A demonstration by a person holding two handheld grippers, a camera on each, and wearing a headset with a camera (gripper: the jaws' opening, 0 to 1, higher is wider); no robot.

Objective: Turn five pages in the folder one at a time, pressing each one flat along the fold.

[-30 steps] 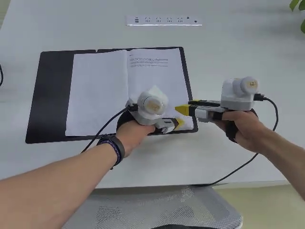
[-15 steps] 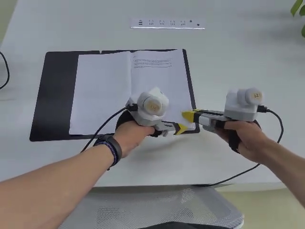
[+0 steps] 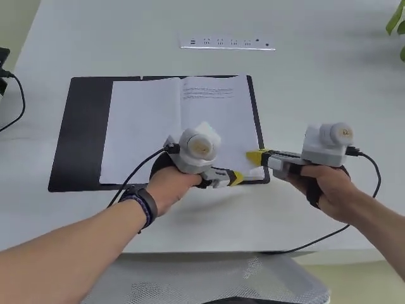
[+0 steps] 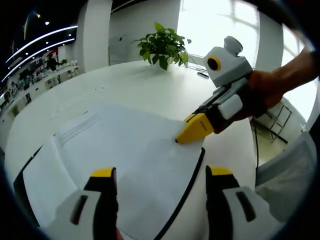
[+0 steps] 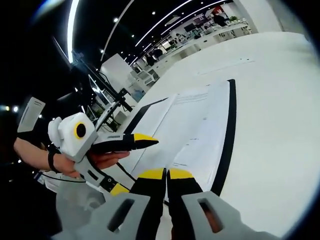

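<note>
The folder [image 3: 81,136] is lying open on the table [image 3: 316,82]. The left gripper [image 4: 161,172] is hovering, jaws wide, over the right page's [image 3: 218,120] lower corner. The right gripper [image 5: 166,174], jaws together, is touching that corner, possibly pinching paper; the contact is hidden.

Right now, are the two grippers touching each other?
Apart. In the left gripper view the right gripper, shut, sits ahead of the open left gripper, with bare page showing between them.

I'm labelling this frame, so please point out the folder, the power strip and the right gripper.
folder [image 3: 82,136]: head view, bare black cover at its left side.
power strip [image 3: 226,42]: head view, middle of its white body.
right gripper [image 3: 255,157]: head view, yellow tips of its shut jaws.
</note>
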